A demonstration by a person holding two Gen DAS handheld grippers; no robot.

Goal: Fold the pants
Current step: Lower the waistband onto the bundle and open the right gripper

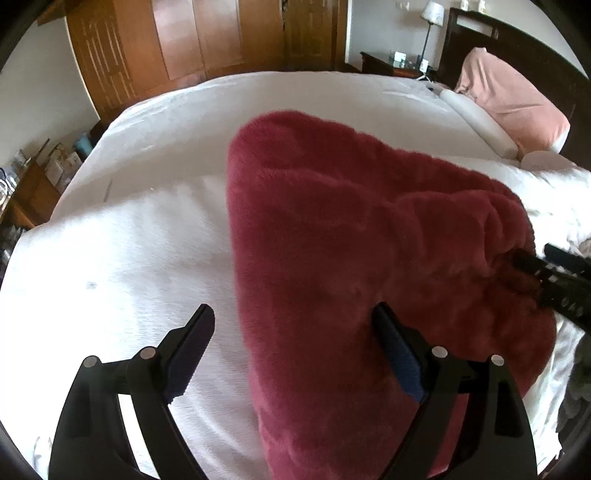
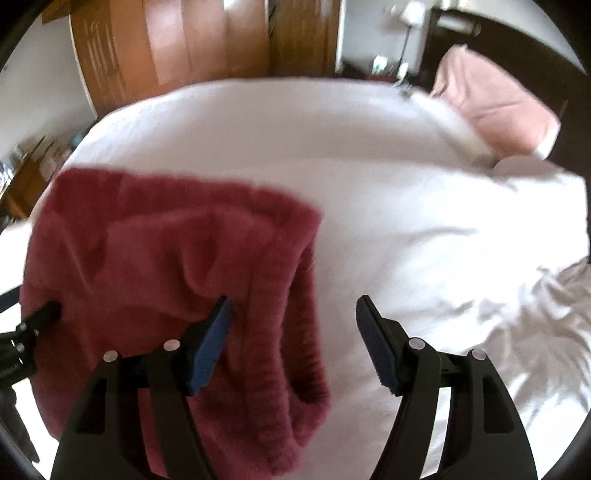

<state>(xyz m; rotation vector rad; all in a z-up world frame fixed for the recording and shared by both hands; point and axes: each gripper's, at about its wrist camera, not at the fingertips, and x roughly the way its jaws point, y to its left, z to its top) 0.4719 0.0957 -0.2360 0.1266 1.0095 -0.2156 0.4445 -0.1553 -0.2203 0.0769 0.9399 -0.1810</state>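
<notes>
The dark red fleece pants lie folded on the white bed. My left gripper is open, its jaws astride the pants' near left edge, one finger on the sheet and one on the fabric. In the left wrist view the right gripper's fingers press against the pants' right edge. In the right wrist view my right gripper is open over the ribbed waistband end of the pants. The left gripper's fingers show at the pants' left edge there.
A pink pillow and a white bolster lie at the head of the bed. A wooden wardrobe stands beyond it, a nightstand with a lamp at the right. The sheet is rumpled at the right.
</notes>
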